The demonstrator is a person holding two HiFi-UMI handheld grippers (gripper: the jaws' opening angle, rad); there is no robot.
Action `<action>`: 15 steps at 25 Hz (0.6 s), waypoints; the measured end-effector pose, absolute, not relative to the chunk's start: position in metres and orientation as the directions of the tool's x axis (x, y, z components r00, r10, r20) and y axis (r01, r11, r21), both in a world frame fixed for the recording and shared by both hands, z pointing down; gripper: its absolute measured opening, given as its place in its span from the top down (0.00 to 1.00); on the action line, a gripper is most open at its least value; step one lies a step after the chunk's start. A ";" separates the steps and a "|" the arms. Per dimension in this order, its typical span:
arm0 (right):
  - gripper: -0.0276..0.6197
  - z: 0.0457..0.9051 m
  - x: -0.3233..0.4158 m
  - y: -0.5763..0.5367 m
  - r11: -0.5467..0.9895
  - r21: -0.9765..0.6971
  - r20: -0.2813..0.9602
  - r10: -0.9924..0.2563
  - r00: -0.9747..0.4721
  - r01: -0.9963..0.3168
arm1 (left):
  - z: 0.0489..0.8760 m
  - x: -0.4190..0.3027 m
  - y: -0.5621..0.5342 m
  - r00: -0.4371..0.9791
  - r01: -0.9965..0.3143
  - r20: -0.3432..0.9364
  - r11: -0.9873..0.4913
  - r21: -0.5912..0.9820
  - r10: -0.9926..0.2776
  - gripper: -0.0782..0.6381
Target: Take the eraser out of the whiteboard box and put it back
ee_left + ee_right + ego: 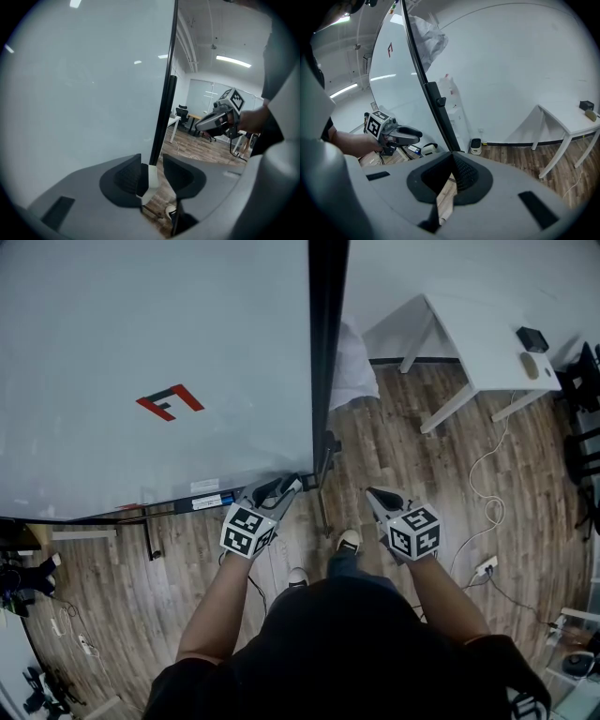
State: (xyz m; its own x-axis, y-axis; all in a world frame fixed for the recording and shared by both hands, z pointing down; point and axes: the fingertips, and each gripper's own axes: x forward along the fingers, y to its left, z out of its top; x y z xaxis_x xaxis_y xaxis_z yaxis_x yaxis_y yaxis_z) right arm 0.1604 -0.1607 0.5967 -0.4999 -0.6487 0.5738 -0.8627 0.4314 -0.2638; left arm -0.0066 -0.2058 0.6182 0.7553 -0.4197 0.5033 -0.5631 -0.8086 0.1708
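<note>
At the large white whiteboard's (pixel 141 352) five-o'clock corner, the left gripper (pixel 287 486) gaped round a small white block (pixel 152 176), seemingly the returned eraser; the right gripper (pixel 377 494) hung clenched, empty.

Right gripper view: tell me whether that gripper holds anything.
No, the right gripper has its jaws together at the tips, nothing between them.

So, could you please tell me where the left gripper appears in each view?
Head view: left gripper low, just left of centre, at the foot of the whiteboard's black edge.
Left gripper view: its own jaws, bottom centre.
Right gripper view: left of centre.
Shared landmark: that black edge.
</note>
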 end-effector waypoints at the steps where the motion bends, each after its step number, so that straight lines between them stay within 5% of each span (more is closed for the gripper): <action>1: 0.97 0.597 0.161 -0.161 0.430 -0.265 0.575 -0.648 -0.500 -0.863 | 0.620 -0.006 -0.206 0.754 -0.562 0.508 -0.809 0.171 -0.416 0.69; 15: 0.97 0.602 0.165 -0.165 0.440 -0.262 0.585 -0.635 -0.505 -0.859 | 0.650 0.005 -0.209 0.731 -0.550 0.565 -0.820 0.157 -0.383 0.63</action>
State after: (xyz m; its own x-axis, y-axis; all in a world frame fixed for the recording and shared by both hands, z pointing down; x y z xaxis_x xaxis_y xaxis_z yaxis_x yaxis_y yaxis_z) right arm 0.1646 -0.1652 0.6020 -0.5046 -0.6353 0.5846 -0.8586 0.4404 -0.2625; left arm 0.0052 -0.2093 0.6502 0.7312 -0.3826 0.5648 -0.5503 -0.8201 0.1568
